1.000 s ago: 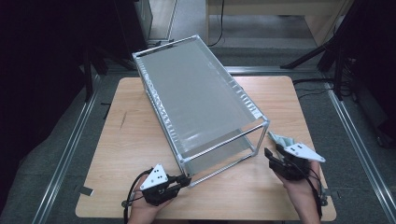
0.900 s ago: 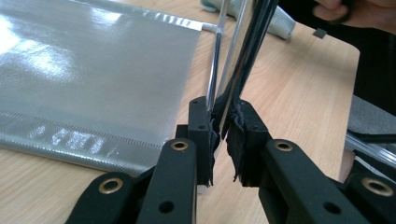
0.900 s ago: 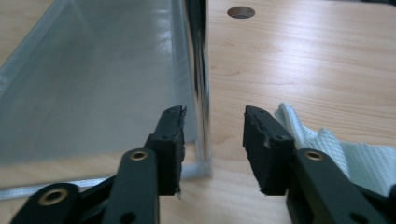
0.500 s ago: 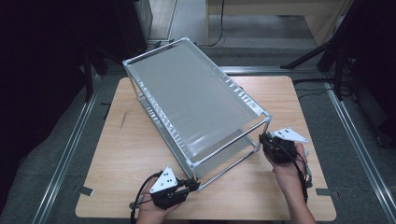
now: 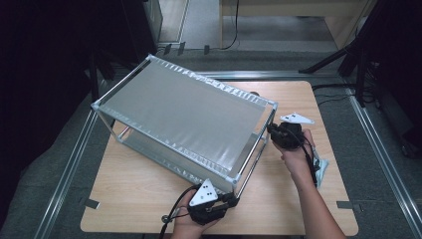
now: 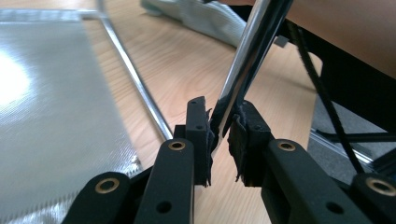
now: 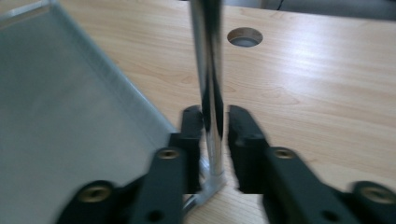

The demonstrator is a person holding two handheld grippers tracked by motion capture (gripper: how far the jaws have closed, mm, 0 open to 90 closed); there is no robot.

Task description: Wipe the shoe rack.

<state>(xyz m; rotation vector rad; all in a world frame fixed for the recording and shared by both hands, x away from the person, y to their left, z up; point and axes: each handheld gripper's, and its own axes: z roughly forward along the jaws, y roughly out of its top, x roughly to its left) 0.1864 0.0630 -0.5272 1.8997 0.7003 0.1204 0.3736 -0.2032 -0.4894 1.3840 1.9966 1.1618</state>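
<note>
- While no writing can be read anywhere, the rack [image 5: 184, 119] stands mid-frame on the table [image 5: 298, 199] in the high view.
- Left gripper [image 5: 226, 201], bottom centre, lies level in the hand, jaws nearly closed on the rack's near corner post [image 6: 243, 74].
- Right gripper [image 5: 273, 132], right of centre, points left; its jaws have just been opening, the post [image 7: 208, 93] between them, contact unclear.
</note>
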